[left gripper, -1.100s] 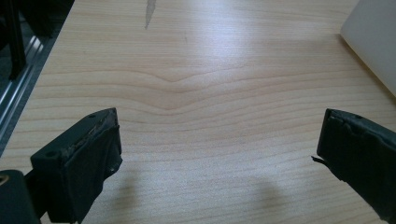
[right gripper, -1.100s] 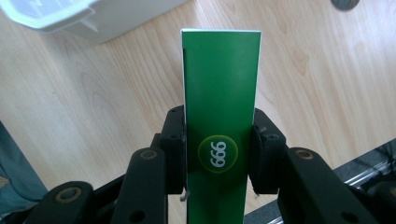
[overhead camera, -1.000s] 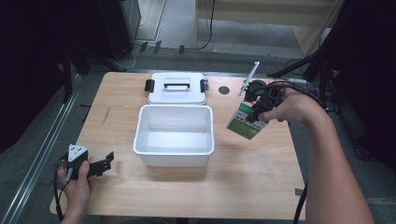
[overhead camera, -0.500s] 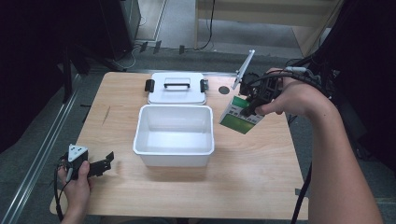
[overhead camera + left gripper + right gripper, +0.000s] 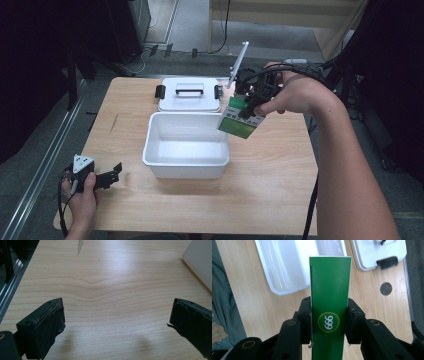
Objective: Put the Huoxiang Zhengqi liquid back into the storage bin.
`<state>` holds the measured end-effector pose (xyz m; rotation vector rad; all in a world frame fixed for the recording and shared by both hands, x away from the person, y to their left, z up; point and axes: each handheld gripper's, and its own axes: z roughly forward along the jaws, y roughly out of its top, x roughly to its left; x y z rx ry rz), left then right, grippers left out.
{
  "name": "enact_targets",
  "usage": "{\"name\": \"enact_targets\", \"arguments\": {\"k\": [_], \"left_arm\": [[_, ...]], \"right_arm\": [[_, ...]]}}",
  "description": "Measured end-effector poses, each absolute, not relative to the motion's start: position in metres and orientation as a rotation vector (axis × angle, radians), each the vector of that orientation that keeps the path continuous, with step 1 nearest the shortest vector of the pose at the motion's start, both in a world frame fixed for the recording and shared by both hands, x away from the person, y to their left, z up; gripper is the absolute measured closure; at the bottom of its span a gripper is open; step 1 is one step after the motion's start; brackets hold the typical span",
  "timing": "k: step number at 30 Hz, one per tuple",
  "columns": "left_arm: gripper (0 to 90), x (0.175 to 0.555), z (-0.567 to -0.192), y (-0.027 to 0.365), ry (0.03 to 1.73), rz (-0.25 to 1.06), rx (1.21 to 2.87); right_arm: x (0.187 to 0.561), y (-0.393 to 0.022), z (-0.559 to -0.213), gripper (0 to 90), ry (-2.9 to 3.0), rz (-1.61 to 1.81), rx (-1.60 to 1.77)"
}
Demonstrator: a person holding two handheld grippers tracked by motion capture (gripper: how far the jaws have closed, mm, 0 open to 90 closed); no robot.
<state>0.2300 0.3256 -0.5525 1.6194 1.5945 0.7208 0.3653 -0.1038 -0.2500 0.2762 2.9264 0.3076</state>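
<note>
Clamping a green carton (image 5: 329, 302) between its jaws, right gripper (image 5: 248, 103) above the white bin's (image 5: 186, 165) right-rear corner, left gripper (image 5: 102, 176) gaping wide left of the bin.

place: lab or workshop | cues: wooden table (image 5: 280, 200), floor cables (image 5: 165, 50), metal rail (image 5: 45, 170)

My green box (image 5: 329, 290): smooth matt cardboard. Bin (image 5: 186, 145): glossy white plastic. Table (image 5: 105, 290): light wood grain, satin sheen.
</note>
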Motion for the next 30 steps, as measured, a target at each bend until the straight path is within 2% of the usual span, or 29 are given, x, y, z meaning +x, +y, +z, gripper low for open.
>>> {"name": "enact_targets", "arguments": {"k": [19, 30], "left_arm": [[0.6, 0.23, -0.553, 0.326, 1.592, 0.719, 1.62], [0.5, 0.23, -0.552, 0.326, 1.594, 0.714, 1.625]], "right_arm": [[0.362, -0.042, -0.253, 64.4, 2.969, 0.291, 0.125], [0.362, -0.032, -0.268, 64.3, 2.994, 0.245, 0.078]]}}
